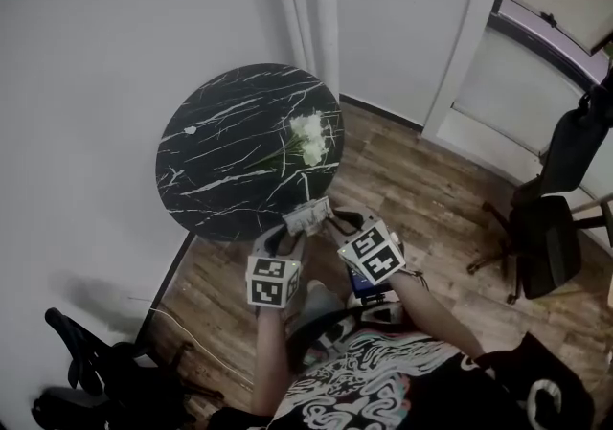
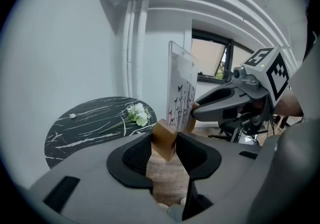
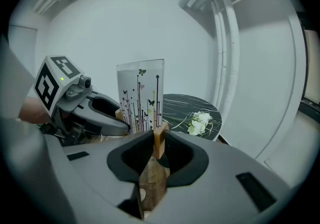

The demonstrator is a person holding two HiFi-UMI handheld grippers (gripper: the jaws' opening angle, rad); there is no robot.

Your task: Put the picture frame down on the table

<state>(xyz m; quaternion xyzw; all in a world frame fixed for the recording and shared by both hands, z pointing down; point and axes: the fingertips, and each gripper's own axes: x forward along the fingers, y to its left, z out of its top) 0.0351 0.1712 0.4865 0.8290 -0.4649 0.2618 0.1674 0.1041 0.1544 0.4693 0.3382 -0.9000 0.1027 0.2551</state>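
While left tool [image 2: 165, 140], right tool [image 3: 159, 140] clamp it, picture frame [image 3: 141, 93] upright between them.

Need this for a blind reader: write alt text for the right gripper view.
The right gripper clamps the wooden base of an upright frame; the left gripper grips its other side. Beyond stands a black table with white flowers.

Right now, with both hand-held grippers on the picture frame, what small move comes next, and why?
Probably carry the picture frame forward over the table, beside the flowers: the left hand-held gripper and right hand-held gripper clamp its wooden feet, and the table lies ahead.
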